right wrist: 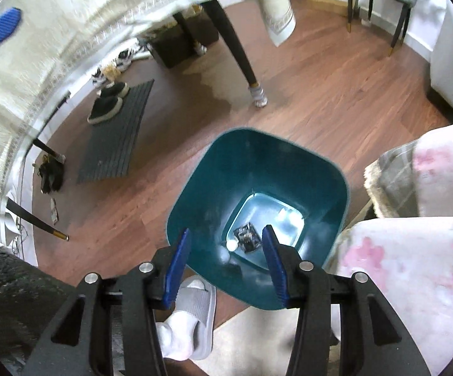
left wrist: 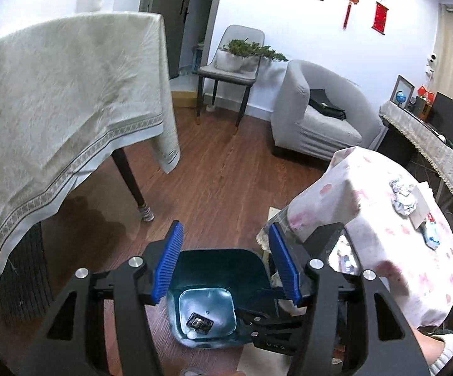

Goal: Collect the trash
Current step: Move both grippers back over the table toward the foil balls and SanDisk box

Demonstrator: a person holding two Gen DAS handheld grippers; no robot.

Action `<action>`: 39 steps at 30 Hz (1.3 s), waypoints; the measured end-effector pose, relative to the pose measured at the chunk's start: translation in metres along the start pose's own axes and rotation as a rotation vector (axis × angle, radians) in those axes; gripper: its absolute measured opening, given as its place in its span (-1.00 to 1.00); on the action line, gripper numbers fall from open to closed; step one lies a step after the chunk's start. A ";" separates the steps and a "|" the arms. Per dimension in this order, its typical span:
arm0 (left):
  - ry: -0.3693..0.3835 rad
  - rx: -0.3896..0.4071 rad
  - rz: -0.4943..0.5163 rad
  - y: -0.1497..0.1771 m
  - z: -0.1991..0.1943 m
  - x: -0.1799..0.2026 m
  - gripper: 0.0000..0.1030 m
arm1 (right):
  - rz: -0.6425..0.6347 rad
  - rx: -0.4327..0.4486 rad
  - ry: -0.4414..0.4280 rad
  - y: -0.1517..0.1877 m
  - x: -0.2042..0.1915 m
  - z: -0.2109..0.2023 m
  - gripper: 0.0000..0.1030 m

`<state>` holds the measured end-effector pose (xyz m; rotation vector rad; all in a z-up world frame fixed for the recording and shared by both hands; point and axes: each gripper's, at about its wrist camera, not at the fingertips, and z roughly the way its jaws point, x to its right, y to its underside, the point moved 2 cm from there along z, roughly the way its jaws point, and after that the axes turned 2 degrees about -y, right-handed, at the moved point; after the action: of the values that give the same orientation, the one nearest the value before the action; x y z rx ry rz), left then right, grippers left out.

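Observation:
A teal trash bin (right wrist: 257,163) stands on the wood floor; it also shows in the left wrist view (left wrist: 213,269). In its bottom lie a dark wrapper (right wrist: 247,237) and small white bits (right wrist: 232,245); the wrapper also shows in the left wrist view (left wrist: 199,323). My right gripper (right wrist: 226,235) is open and empty above the bin. My left gripper (left wrist: 226,230) is open and empty above the bin too. Crumpled foil trash (left wrist: 403,199) and a blue-white packet (left wrist: 431,235) lie on the pink-flowered table (left wrist: 383,219) at the right.
A table with a cream cloth (left wrist: 54,109) stands at the left, its leg (right wrist: 239,50) near the bin. A grey armchair (left wrist: 314,112), a chair with a plant (left wrist: 232,62), a floor mat with shoes (right wrist: 113,119) and my slippered foot (right wrist: 192,310) are around.

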<state>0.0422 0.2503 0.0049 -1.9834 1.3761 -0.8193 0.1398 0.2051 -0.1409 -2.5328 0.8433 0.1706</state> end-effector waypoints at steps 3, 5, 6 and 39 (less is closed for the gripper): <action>0.007 0.015 0.019 -0.007 -0.001 0.016 0.23 | 0.001 0.051 0.009 -0.001 0.001 -0.026 -0.07; 0.016 0.031 0.031 -0.013 -0.002 0.027 0.28 | 0.008 0.093 0.017 0.000 0.006 -0.048 -0.07; 0.022 0.039 0.036 -0.015 -0.003 0.031 0.29 | 0.011 0.109 0.020 0.001 0.009 -0.057 -0.07; 0.245 -0.023 0.164 -0.014 0.065 0.226 0.66 | 0.165 0.393 0.299 0.112 0.140 -0.243 0.02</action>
<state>0.1623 0.0481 0.0092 -1.8035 1.6694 -0.9977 0.1789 -0.0614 -0.0050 -2.1460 1.0809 -0.3034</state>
